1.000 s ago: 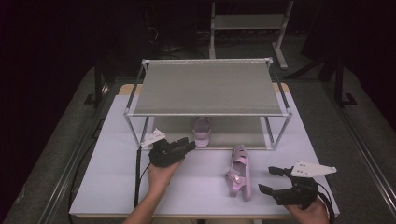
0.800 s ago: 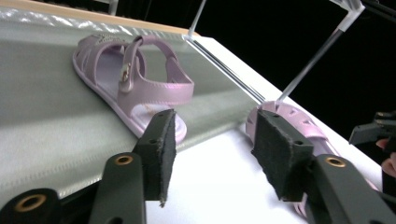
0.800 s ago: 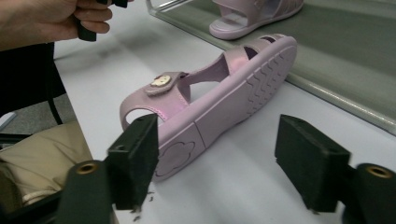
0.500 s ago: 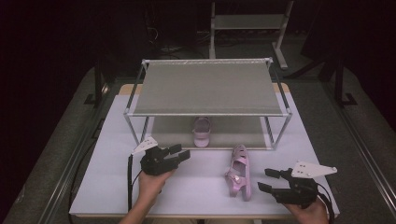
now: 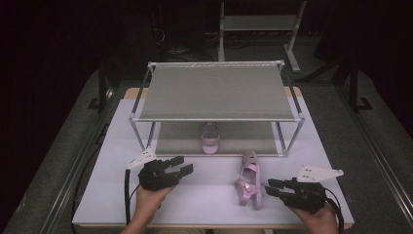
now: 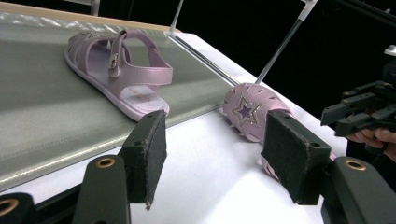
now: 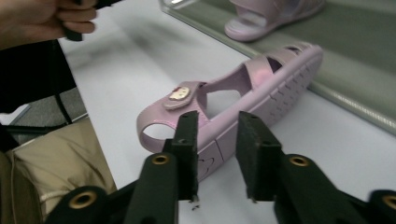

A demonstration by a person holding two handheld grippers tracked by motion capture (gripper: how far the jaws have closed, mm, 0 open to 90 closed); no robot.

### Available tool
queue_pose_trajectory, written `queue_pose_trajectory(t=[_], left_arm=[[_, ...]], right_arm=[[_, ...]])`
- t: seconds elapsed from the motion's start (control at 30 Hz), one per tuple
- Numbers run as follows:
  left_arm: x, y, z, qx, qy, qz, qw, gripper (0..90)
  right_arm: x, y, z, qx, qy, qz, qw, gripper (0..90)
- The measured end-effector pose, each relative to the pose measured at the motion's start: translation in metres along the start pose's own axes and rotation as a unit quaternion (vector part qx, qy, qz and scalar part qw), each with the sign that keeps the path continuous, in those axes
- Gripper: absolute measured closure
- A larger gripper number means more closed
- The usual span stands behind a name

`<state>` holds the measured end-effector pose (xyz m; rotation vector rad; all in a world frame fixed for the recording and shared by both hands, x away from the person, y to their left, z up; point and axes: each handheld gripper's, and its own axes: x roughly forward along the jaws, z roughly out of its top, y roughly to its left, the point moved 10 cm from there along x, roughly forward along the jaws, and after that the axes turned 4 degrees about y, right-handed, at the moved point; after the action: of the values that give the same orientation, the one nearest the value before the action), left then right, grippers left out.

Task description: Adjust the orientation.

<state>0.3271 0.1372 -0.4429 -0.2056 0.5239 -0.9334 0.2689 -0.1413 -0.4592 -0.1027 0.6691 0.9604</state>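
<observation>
High view, contents by size. White table [image 5: 214, 190]: carries all the items below. Two-tier metal shoe rack [image 5: 216, 92]: stands across the far half of the table. Pink sandal on the table [image 5: 250, 179]: lies tipped on its side, just in front of the rack, right of centre, between the two grippers. Second pink sandal [image 5: 210, 138]: sits upright on the rack's lower shelf, heel toward the person. Left gripper [image 5: 181, 165]: hand-held at front left, jaws spread wide, empty, well apart from the table sandal. Right gripper [image 5: 272, 187]: front right, jaws at a narrow gap, empty, tips just beside the table sandal's sole.
</observation>
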Motion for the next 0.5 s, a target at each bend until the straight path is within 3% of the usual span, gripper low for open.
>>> queue_pose_trajectory(t=[0.3, 0.5], left_arm=[[-0.008, -0.002, -0.006, 0.002, 0.005, -0.004, 1.0000, 36.5], [-0.011, -0.002, -0.006, -0.001, -0.006, -0.005, 1.0000, 36.6]], right_arm=[[0.012, 0.000, 0.011, 0.000, 0.009, 0.007, 0.9999, 77.8], [0.023, 0.006, 0.015, -0.009, 0.013, 0.016, 0.9998, 82.1]])
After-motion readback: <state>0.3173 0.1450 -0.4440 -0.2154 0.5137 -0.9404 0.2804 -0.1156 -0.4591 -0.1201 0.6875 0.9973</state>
